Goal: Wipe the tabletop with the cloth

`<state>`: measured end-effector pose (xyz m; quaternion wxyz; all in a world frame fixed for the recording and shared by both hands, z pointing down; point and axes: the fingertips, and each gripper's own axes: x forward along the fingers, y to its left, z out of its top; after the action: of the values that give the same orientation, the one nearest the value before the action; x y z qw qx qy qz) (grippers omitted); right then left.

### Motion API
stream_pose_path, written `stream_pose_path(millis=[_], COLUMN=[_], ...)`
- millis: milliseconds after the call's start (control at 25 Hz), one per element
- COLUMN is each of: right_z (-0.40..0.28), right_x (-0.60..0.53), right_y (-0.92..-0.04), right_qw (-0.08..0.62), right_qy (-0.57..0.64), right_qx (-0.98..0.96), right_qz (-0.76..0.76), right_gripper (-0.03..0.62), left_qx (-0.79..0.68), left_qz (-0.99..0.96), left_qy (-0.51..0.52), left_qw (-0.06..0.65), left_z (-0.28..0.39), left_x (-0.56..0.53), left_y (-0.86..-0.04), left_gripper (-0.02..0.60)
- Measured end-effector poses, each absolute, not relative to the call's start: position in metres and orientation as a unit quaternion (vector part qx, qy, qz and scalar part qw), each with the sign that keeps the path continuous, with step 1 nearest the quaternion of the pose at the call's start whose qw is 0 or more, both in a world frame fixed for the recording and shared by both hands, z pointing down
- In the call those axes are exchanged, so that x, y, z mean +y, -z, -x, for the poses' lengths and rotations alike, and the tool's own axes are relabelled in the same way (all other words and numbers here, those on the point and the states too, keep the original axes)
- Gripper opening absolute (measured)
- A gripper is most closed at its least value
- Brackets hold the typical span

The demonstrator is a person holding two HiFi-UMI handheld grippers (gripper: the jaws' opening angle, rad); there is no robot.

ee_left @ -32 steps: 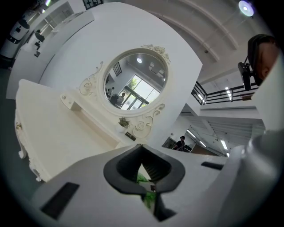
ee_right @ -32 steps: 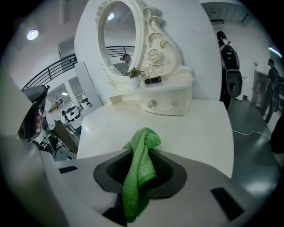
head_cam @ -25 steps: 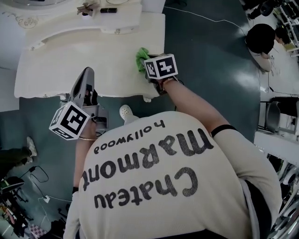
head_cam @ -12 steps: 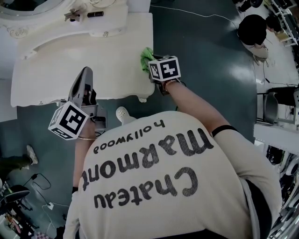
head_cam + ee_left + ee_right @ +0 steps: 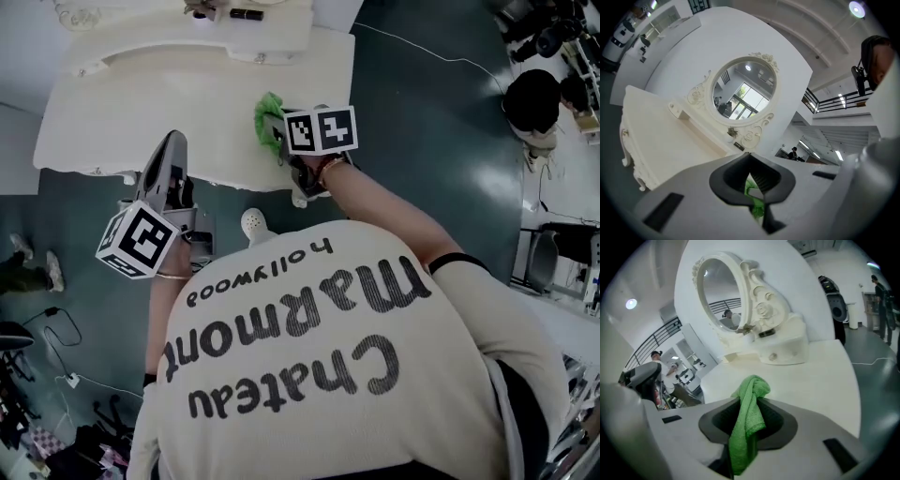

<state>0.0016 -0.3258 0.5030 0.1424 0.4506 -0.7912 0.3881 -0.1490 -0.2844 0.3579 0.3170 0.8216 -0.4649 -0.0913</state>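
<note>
Green cloth [image 5: 746, 425] pinched in right tongs [image 5: 749, 402] on white tabletop [image 5: 178, 103]; left tongs [image 5: 751, 158] closed, empty.

bright, even light comes from above; a ceiling lamp [image 5: 856, 8] glows, and the dark floor [image 5: 450, 159] has soft glare. both gripper views are bent at the edges, with black corners.

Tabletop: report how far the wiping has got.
Done: the cloth is clamped in the right claw. In hand: it is over the tabletop's near right part, by the front edge. Left: no wipe marks show, so the share already covered cannot be judged; the broad left side lies beyond the cloth. The left claw hangs off the front edge, shut and empty.
</note>
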Motion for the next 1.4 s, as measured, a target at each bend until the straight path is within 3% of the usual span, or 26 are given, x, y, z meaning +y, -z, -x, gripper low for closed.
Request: stream_pose_path(millis=[360, 640, 920, 1400], right_z=[0.132, 0.167, 0.163, 0.076], right_x=[-0.321, -0.316, -0.315, -0.293], right_y=[-0.522, -0.543, -0.542, -0.544], right_qw=[0.192, 0.233, 0.247, 0.250], right_qy=[-0.398, -0.380, -0.350, -0.310], right_qx=[-0.830, -0.832, -0.828, -0.811], right_qz=[-0.341, -0.329, -0.361, -0.429], right_gripper=[0.112, 0.113, 0.115, 0.114], left_qx=[-0.572, -0.619, -0.609, -0.564], left_qz=[-0.750, -0.712, -0.719, -0.767], left_qy=[0.128, 0.144, 0.142, 0.122], left_qw=[0.308, 0.300, 0.303, 0.281], left_z=[0.260, 0.300, 0.300, 0.227], left_x=[-0.249, -0.219, -0.218, -0.214], left_y=[-0.369, -0.376, -0.373, -0.349], left_gripper=[0.008, 0.008, 0.008, 0.008])
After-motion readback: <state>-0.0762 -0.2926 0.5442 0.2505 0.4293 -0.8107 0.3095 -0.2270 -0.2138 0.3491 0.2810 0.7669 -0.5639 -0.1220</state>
